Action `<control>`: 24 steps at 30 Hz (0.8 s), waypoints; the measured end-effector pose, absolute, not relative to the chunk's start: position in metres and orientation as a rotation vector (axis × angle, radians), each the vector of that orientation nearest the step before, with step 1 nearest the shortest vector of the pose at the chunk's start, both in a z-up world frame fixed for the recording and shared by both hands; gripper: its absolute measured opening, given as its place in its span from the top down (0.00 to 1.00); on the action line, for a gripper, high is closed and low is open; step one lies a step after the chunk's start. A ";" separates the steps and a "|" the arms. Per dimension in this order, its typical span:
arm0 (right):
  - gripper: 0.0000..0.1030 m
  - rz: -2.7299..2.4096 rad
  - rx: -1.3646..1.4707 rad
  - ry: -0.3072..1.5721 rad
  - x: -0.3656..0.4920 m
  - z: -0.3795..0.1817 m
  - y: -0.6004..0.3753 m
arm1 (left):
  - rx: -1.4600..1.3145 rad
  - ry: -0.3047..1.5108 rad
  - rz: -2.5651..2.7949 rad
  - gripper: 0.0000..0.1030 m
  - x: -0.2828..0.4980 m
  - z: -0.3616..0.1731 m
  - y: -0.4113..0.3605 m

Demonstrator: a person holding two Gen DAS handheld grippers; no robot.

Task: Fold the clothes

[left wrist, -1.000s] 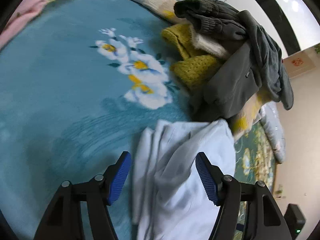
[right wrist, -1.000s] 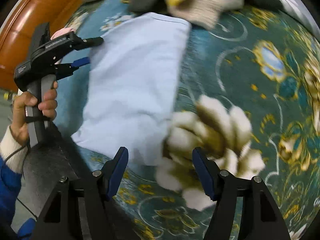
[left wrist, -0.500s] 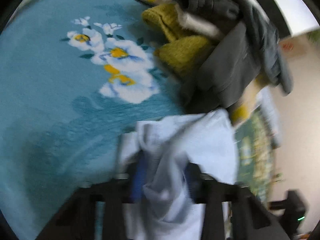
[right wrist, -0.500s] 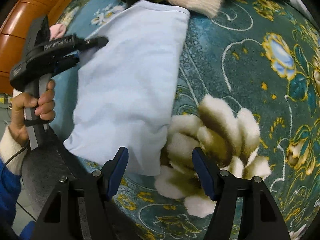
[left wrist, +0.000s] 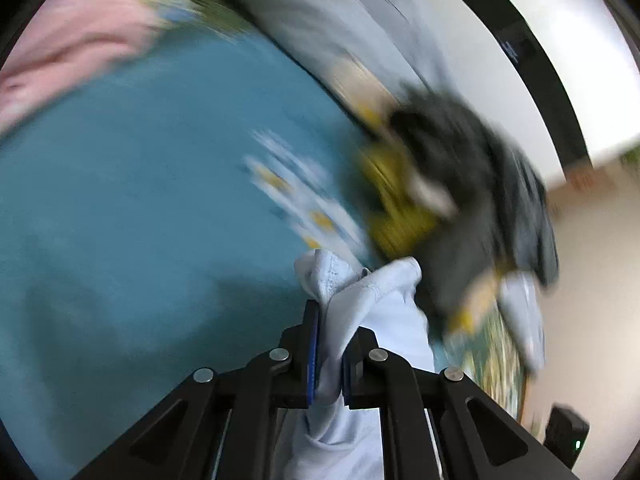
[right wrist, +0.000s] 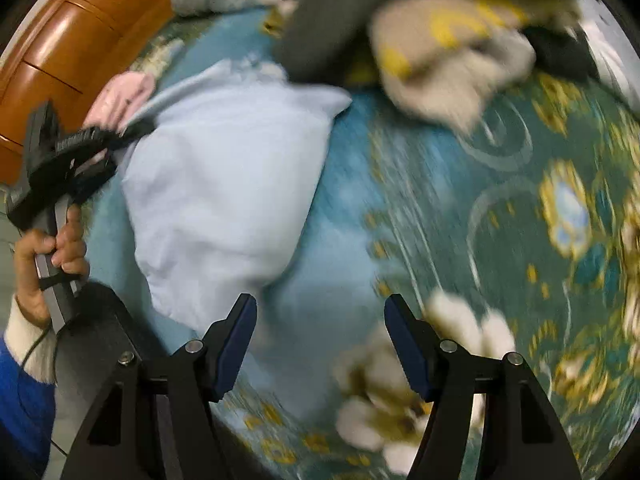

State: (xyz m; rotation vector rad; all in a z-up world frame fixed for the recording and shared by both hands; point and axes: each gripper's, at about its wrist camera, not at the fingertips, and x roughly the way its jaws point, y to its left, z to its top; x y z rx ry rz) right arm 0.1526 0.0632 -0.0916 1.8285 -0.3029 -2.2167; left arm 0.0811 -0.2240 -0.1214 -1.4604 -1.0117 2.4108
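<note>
A light blue garment (left wrist: 384, 292) lies on the teal flowered blanket (left wrist: 140, 200), and my left gripper (left wrist: 330, 340) is shut on a bunched fold of it, lifting that edge. In the right wrist view the same garment (right wrist: 224, 184) spreads across the left side, with the left gripper (right wrist: 136, 130) pinching its far left edge, held by a person's hand (right wrist: 52, 248). My right gripper (right wrist: 320, 320) hangs open above the blanket, just beyond the garment's near corner, with nothing between its fingers. Both views are blurred by motion.
A heap of unfolded clothes (left wrist: 472, 208), grey, yellow knit and beige, sits at the far side of the bed (right wrist: 440, 40). A pink garment (left wrist: 68, 52) lies near the wooden headboard (right wrist: 80, 32). A white wall rises behind the heap.
My left gripper went from open around the blue garment to shut on a fold, then swung up and sideways with it. The right gripper drifted over the blanket, still open.
</note>
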 end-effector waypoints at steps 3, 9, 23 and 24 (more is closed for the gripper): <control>0.34 -2.200 1.710 -0.376 0.128 -0.080 0.035 | -1.466 -1.272 2.541 0.91 0.100 -0.127 -0.313; 0.28 -2.037 1.635 -0.629 0.105 -0.119 0.010 | -1.422 -1.626 2.590 0.91 0.148 -0.150 -0.424; 0.28 -2.027 1.638 -0.642 0.085 -0.127 -0.031 | -1.429 -1.362 2.441 0.90 0.115 -0.134 -0.416; 0.27 -2.031 1.604 -0.631 0.085 -0.121 -0.034 | -1.433 -1.314 2.438 0.90 0.104 -0.127 -0.410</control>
